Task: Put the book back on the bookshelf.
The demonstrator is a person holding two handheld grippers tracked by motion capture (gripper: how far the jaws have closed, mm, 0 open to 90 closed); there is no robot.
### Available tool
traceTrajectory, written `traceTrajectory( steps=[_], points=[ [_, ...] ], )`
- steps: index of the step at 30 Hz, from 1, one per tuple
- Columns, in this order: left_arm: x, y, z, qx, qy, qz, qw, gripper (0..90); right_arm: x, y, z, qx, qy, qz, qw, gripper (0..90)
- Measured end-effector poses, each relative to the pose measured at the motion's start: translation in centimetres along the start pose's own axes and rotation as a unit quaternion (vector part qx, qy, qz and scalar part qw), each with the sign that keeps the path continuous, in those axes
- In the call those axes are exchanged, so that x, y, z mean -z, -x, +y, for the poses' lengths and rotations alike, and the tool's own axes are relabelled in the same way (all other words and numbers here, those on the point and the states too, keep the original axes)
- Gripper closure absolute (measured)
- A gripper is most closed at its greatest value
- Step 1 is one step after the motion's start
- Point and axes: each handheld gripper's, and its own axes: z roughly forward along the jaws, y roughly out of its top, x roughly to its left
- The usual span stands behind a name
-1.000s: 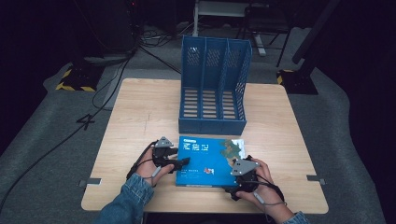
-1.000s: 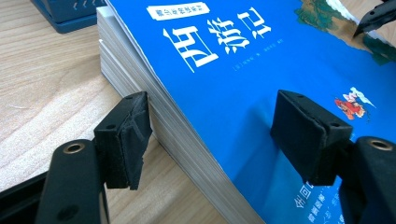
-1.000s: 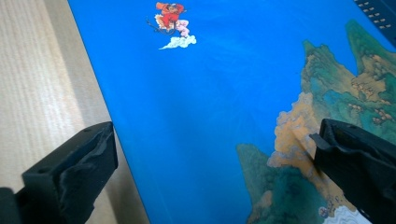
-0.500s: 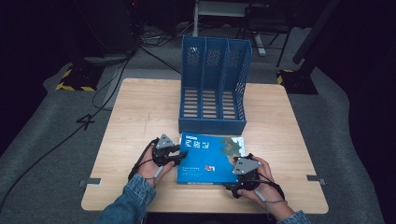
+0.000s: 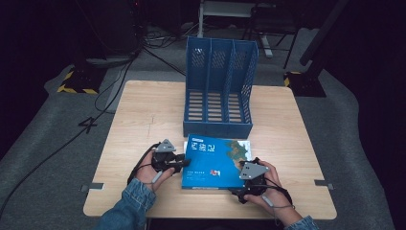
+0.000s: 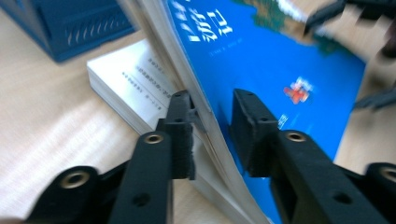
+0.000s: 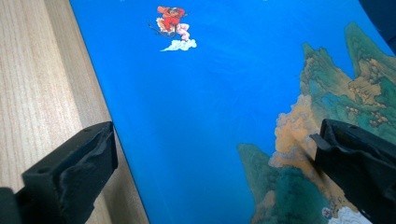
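A blue book (image 5: 215,160) with a mountain picture lies on the wooden table (image 5: 143,115), on top of a white book (image 6: 135,79). My left gripper (image 5: 184,160) is at its left edge. In the left gripper view that edge of the blue book (image 6: 280,60) is tilted up between the jaws of my left gripper (image 6: 212,126), which have just been closing. One jaw is under the edge, and a gap is left at the other. My right gripper (image 7: 215,163) stands wide open over the blue book's (image 7: 210,93) cover, near the front right corner (image 5: 242,178).
A blue three-slot file rack (image 5: 218,91) stands upright just behind the books, its open side toward me. Bare wood lies to the left and right of the books. The table's front edge is close under both hands.
My left gripper's jaws have narrowed around the blue book's left edge. The right gripper and the book's place on the table look the same.
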Motion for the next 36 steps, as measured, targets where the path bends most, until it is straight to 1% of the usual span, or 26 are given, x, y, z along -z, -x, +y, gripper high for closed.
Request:
traceTrajectory(
  steps=[1, 2, 3, 4, 6, 7, 8, 9, 10, 12, 13, 14, 15, 16, 17, 19, 21, 23, 25, 26, 28, 29, 31, 34, 35, 36],
  points=[
    [-0.2, 0.3, 0.1, -0.015, -0.001, 0.014, 0.9998, 62.2, 0.0, 0.0, 0.0, 0.0, 0.001, -0.001, 1.0, 0.0],
    [-0.3, 0.4, 0.2, -0.023, 0.0, 0.022, 0.9995, 61.8, 0.0, 0.1, 0.0, -0.001, 0.0, -0.002, 1.0, 0.0],
    [-0.3, 0.4, 0.3, -0.023, 0.006, 0.022, 0.9995, 61.9, -0.1, 0.1, -0.1, -0.003, 0.001, -0.005, 1.0, 0.0],
    [-0.4, 0.3, 0.4, -0.022, 0.009, 0.02, 0.9995, 62.5, -0.1, 0.1, -0.1, -0.002, 0.001, -0.008, 1.0, 0.0],
    [-0.6, -0.2, 0.3, -0.009, 0.015, 0.006, 0.9998, 62.3, -0.2, 0.1, -0.1, 0.012, -0.002, -0.015, 0.9998, 0.0],
    [-0.6, -0.2, 0.3, -0.009, 0.015, 0.006, 0.9998, 62.2, -0.2, 0.1, -0.1, 0.012, -0.002, -0.015, 0.9998, 0.0],
    [-0.7, -0.4, 0.2, -0.003, 0.02, -0.001, 0.9998, 62.2, -0.3, 0.1, -0.1, 0.019, -0.002, -0.017, 0.9997, 0.0],
    [-0.8, -0.6, 0.1, -0.001, 0.026, -0.01, 0.9996, 62.2, -0.3, 0.1, -0.2, 0.02, -0.001, -0.017, 0.9997, 0.0],
    [-0.8, -0.6, 0.1, -0.001, 0.026, -0.01, 0.9996, 62.2, -0.4, 0.1, -0.2, 0.02, 0.0, -0.017, 0.9997, 0.0],
    [-0.7, -0.6, 0.2, 0.002, 0.047, -0.039, 0.9981, 62.6, -0.4, 0.2, -0.2, 0.02, 0.002, -0.016, 0.9997, 0.0],
    [-0.7, -0.6, 0.2, 0.002, 0.047, -0.039, 0.9981, 63.1, -0.4, 0.2, -0.2, 0.018, 0.003, -0.016, 0.9997, 0.0],
    [-0.6, -0.3, 0.6, -0.003, 0.054, -0.05, 0.9972, 63.1, -0.4, 0.2, -0.2, 0.019, 0.004, -0.016, 0.9997, 0.0],
    [-0.6, -0.3, 0.6, -0.003, 0.054, -0.05, 0.9972, 63.1, -0.4, 0.2, -0.2, 0.019, 0.004, -0.016, 0.9997, 0.0],
    [-0.7, -0.1, 1.1, -0.019, 0.049, -0.046, 0.9975, 63.1, -0.4, 0.3, -0.2, 0.017, 0.007, -0.012, 0.9998, 0.0],
    [-0.7, -0.1, 1.1, -0.019, 0.049, -0.046, 0.9975, 63.0, -0.4, 0.3, -0.2, 0.017, 0.007, -0.012, 0.9998, 0.0],
    [-1.2, -0.3, 1.1, -0.023, 0.034, -0.037, 0.9985, 61.8, -0.4, 0.4, -0.2, 0.011, 0.008, -0.01, 0.9999, 0.0],
    [-1.4, -0.4, 0.7, -0.018, 0.046, -0.035, 0.9982, 61.4, -0.3, 0.5, -0.2, 0.01, 0.009, -0.008, 0.9999, 0.0],
    [-1.3, -0.4, 0.3, -0.014, 0.063, -0.038, 0.9972, 64.3, -0.3, 0.5, -0.3, 0.009, 0.011, -0.009, 0.9999, 0.0],
    [-1.3, -0.3, 0.0, -0.016, 0.065, -0.038, 0.997, 65.7, -0.3, 0.5, -0.3, 0.01, 0.01, -0.009, 0.9999, 0.0],
    [-1.2, -0.2, -0.1, -0.01, 0.066, -0.045, 0.9967, 67.1, -0.1, 0.6, -0.4, 0.01, 0.002, -0.01, 0.9999, 0.1],
    [-1.2, -0.1, -0.2, -0.007, 0.06, -0.056, 0.9966, 67.7, 0.3, 0.8, -0.5, 0.007, -0.014, -0.014, 0.9998, 0.2],
    [-1.2, -0.1, -0.2, -0.001, 0.052, -0.056, 0.9971, 67.4, 0.5, 0.9, -0.6, 0.003, -0.019, -0.016, 0.9997, 0.0],
    [-1.5, -0.2, -0.4, 0.002, 0.031, -0.043, 0.9986, 63.0, 0.7, 1.1, -0.8, -0.003, -0.022, -0.021, 0.9995, 0.0],
    [-1.5, -0.1, -0.5, 0.001, 0.029, -0.041, 0.9987, 60.7, 0.8, 1.0, -0.9, -0.004, -0.023, -0.024, 0.9994, 0.1],
    [-1.5, 0.0, -0.3, -0.005, 0.026, -0.036, 0.999, 60.8, 0.8, 0.9, -0.8, -0.007, -0.027, -0.028, 0.9992, 0.7],
    [-1.6, 0.0, -0.3, -0.003, 0.021, -0.033, 0.9992, 60.8, 0.8, 0.9, -0.8, -0.007, -0.029, -0.029, 0.9991, 0.7]
  ],
)
